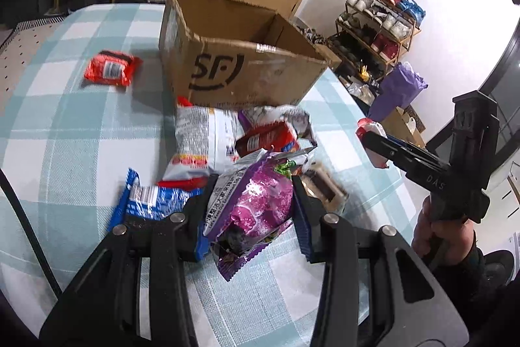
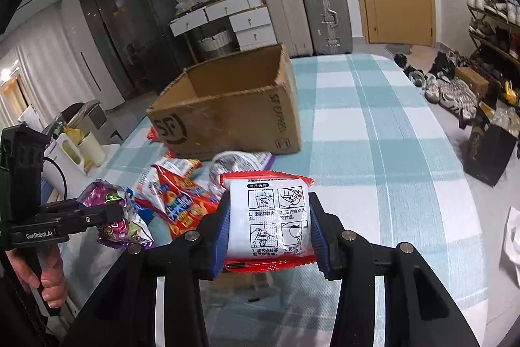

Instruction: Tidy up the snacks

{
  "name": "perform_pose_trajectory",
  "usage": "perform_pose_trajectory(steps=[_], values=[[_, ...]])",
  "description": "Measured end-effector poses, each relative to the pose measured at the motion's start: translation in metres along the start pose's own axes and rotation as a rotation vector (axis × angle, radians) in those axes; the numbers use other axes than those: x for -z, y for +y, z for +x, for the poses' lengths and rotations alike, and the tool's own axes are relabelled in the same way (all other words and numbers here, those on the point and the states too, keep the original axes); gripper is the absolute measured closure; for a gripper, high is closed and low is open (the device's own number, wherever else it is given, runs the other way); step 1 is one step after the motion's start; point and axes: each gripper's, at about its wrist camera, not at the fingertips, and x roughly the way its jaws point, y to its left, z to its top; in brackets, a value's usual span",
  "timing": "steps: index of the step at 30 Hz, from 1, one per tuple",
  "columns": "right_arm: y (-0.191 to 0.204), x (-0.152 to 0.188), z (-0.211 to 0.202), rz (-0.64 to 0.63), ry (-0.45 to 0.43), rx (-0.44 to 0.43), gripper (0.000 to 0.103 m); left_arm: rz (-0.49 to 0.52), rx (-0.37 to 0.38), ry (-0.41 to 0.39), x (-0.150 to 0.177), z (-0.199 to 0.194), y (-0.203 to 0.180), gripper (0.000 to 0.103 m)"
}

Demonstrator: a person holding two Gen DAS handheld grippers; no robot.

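An open cardboard SF box (image 1: 240, 60) stands on the checked table; it also shows in the right wrist view (image 2: 227, 106). A heap of snack packets lies in front of it. My left gripper (image 1: 250, 210) is shut on a purple snack bag (image 1: 256, 204), also in the right wrist view (image 2: 113, 213). My right gripper (image 2: 269, 226) is shut on a red-and-white packet (image 2: 269, 217) and holds it above the table, right of the heap; it shows in the left wrist view (image 1: 373, 139).
A red packet (image 1: 110, 69) lies alone left of the box. A white bag (image 1: 204, 142), a red packet (image 1: 269, 139), a blue packet (image 1: 152, 200) and a brown snack (image 1: 325, 187) lie in the heap. Shoe rack (image 1: 380, 28) and suitcases (image 2: 308, 15) stand beyond the table.
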Motion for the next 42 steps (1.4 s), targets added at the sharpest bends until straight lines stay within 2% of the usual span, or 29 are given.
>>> perform_pose_trajectory(steps=[6, 19, 26, 31, 39, 42], values=[[0.011, -0.021, -0.004, -0.036, -0.021, -0.036, 0.059, 0.017, 0.002, -0.028, -0.02, -0.008, -0.007, 0.065], [0.041, -0.07, -0.012, -0.13, -0.068, -0.106, 0.059, 0.056, -0.046, -0.092, -0.079, -0.025, -0.018, 0.064], [0.059, -0.102, -0.018, -0.194, -0.08, -0.139, 0.059, 0.067, -0.05, -0.108, -0.107, -0.025, -0.028, 0.064], [0.071, -0.124, -0.016, -0.226, -0.089, -0.153, 0.059, 0.114, -0.065, -0.114, -0.128, -0.02, -0.041, 0.064], [0.077, -0.16, -0.012, -0.167, -0.134, -0.177, 0.059, 0.093, -0.075, -0.119, -0.167, -0.012, -0.035, 0.064], [0.082, -0.175, -0.013, -0.17, -0.158, -0.184, 0.059, 0.101, -0.109, -0.122, -0.181, -0.009, -0.035, 0.064]])
